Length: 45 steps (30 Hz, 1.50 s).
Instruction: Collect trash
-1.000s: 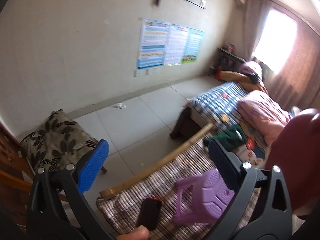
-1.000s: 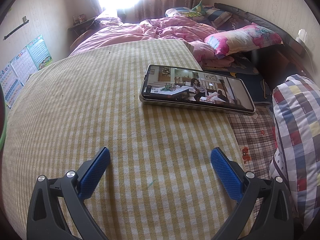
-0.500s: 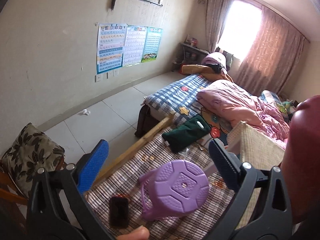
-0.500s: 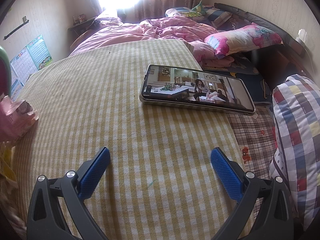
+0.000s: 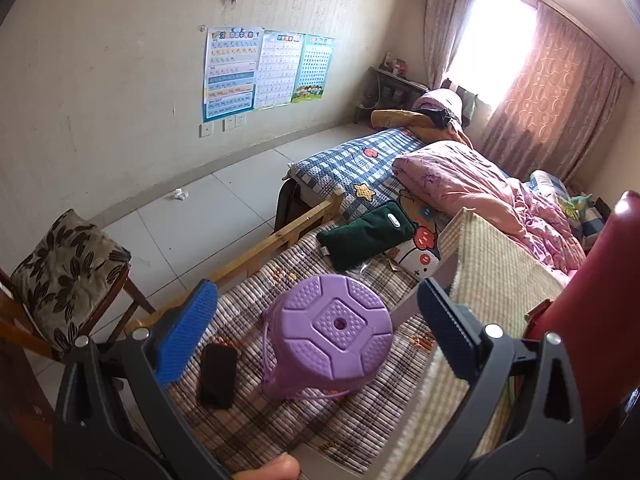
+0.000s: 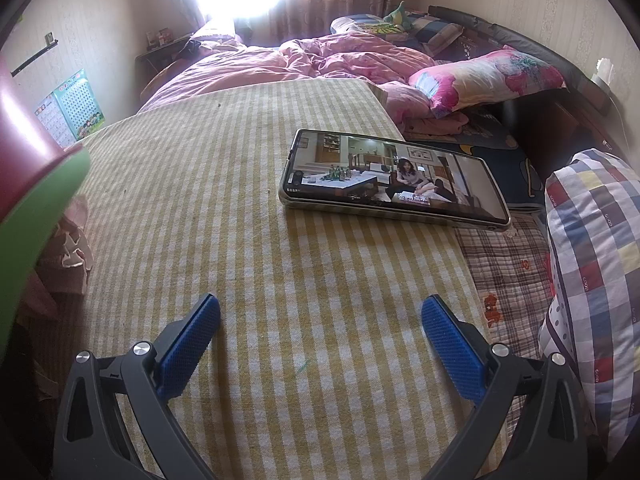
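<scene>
Crumpled paper (image 5: 179,194) on floor by wall, far beyond open left gripper (image 5: 316,312) jaws.

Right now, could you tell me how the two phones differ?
The phone by the right gripper has its screen lit and playing a video; the dark phone near the left gripper is off. The lit one lies on the yellow checked cloth, the dark one on the striped mat. Both lie flat, screen up.
</scene>
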Available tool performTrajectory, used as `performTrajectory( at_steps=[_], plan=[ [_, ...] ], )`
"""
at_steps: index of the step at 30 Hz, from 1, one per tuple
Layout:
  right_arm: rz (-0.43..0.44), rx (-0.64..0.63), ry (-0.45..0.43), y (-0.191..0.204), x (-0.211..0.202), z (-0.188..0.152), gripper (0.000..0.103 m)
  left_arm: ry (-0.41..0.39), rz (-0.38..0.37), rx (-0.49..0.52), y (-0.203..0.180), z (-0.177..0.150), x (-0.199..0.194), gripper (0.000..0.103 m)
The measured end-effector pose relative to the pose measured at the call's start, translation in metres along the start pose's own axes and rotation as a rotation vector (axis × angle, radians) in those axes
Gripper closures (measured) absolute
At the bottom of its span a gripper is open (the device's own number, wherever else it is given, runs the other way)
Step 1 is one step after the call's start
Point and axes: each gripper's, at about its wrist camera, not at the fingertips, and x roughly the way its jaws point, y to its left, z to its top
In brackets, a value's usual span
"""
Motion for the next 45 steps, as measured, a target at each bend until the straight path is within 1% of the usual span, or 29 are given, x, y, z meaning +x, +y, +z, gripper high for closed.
performTrajectory(
  at_steps=[4, 8, 13, 17, 20, 23, 27, 29, 34, 37, 39, 41, 44, 45],
  plan=[
    [0.000, 0.000, 0.000, 0.000, 0.001, 0.000, 0.006, -0.003, 0.024, 0.001, -0.007, -0.008, -0.009, 0.005],
    [0.000, 0.000, 0.000, 0.000, 0.000, 0.000, 0.006, 0.010, 0.048, -0.006, -0.005, -0.017, -0.012, 0.005],
    [0.000, 0.000, 0.001, 0.000, -0.001, 0.000, 0.006, 0.020, 0.052, -0.025, 0.007, -0.020, -0.012, 0.005],
    [0.000, 0.000, 0.001, 0.000, -0.001, 0.000, 0.006, -0.003, 0.054, -0.049, 0.022, -0.014, -0.014, 0.005],
    [0.000, 0.000, 0.001, 0.000, -0.001, 0.000, 0.006, -0.028, 0.075, -0.084, 0.042, -0.008, -0.014, 0.005],
    [0.000, 0.000, 0.001, 0.000, 0.000, 0.000, 0.006, -0.033, 0.091, -0.115, 0.065, -0.002, -0.011, 0.005],
    [0.000, 0.000, 0.001, 0.000, 0.001, 0.000, 0.006, -0.064, 0.147, -0.165, 0.099, 0.004, -0.011, 0.005],
    [0.000, 0.000, 0.001, 0.000, 0.001, 0.000, 0.006, -0.073, 0.189, -0.204, 0.123, 0.006, -0.012, 0.005],
    [-0.001, 0.000, 0.001, 0.000, 0.001, 0.000, 0.006, -0.048, 0.272, -0.274, 0.181, 0.005, -0.008, 0.005],
    [-0.001, 0.000, 0.001, 0.000, 0.001, 0.000, 0.006, -0.035, 0.302, -0.300, 0.206, 0.004, -0.007, 0.005],
    [-0.001, 0.000, 0.001, 0.000, 0.000, 0.000, 0.006, -0.021, 0.313, -0.314, 0.218, 0.004, -0.003, 0.005],
    [-0.001, 0.000, 0.001, 0.000, 0.000, 0.000, 0.006, -0.009, 0.310, -0.319, 0.223, 0.005, 0.002, 0.005],
    [-0.001, 0.000, 0.001, 0.000, -0.001, 0.000, 0.006, -0.003, 0.293, -0.299, 0.221, 0.008, 0.010, 0.005],
    [0.000, 0.000, 0.001, 0.000, 0.000, 0.000, 0.006, 0.004, 0.277, -0.292, 0.219, 0.011, 0.014, 0.005]
  ],
)
